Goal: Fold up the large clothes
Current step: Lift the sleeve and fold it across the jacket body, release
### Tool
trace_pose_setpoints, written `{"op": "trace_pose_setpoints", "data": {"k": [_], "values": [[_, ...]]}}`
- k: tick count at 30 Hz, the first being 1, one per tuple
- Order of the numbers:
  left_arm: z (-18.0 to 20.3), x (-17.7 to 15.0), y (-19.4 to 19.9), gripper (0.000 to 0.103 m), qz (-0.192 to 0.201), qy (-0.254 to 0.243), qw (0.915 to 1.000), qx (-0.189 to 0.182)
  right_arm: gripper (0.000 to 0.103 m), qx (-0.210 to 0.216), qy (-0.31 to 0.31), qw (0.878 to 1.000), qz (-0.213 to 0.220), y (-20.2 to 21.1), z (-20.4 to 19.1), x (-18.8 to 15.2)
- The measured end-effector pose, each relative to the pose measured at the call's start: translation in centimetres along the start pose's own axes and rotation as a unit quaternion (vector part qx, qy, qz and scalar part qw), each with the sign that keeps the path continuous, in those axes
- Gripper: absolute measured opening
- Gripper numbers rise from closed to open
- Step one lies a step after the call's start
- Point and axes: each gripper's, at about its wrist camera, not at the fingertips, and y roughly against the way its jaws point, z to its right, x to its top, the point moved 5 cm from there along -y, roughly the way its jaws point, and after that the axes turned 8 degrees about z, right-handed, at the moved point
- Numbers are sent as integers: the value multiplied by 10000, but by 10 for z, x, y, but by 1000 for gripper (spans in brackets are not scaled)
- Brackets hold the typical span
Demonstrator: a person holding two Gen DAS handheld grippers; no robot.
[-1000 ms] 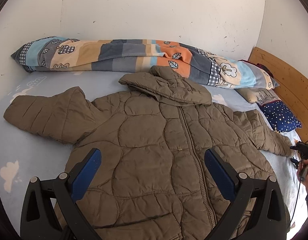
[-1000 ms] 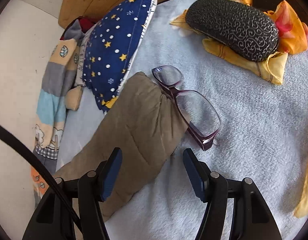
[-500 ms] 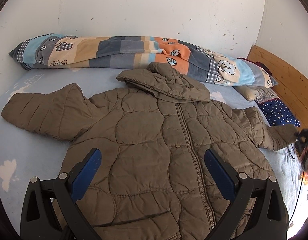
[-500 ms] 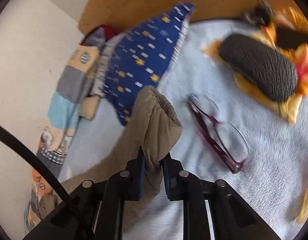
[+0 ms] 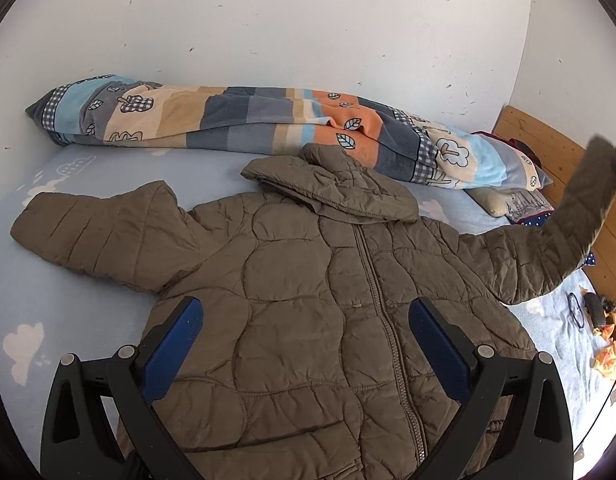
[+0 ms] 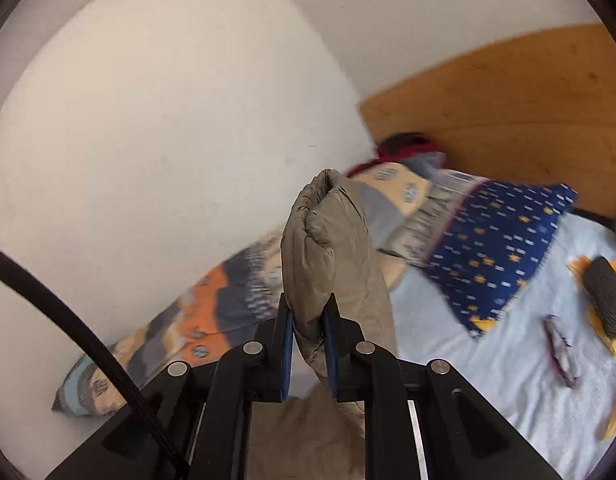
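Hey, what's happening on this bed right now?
A person is folding a brown padded jacket spread front-up on the bed. The right gripper has its jaws shut on the cuff of one sleeve and holds it in the air, above the mattress. The left gripper hovers over the jacket's lower front with its jaws open, holding nothing. The other sleeve lies flat.
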Motion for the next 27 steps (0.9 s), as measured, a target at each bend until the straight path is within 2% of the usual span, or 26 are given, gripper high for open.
{"op": "trace_pose_setpoints", "data": {"k": [6, 12, 15, 22, 27], "values": [[-8, 5, 7, 102, 40, 127, 9999, -7, 15, 851, 411, 9952, -268, 5, -94, -24], [-16, 10, 11, 102, 71, 302, 9995, 29, 15, 1465, 849, 9823, -796, -6, -167, -79], [-22, 12, 11, 102, 91, 373, 9992, 116, 15, 1707, 998, 9745, -1059, -13, -191, -108], [-41, 11, 9, 102, -2, 616, 9976, 309, 15, 2092, 1333, 9495, -1920, -39, -232, -200], [-52, 9, 8, 102, -46, 724, 9964, 430, 15, 2010, 1550, 9251, -2824, -61, -238, -299]]}}
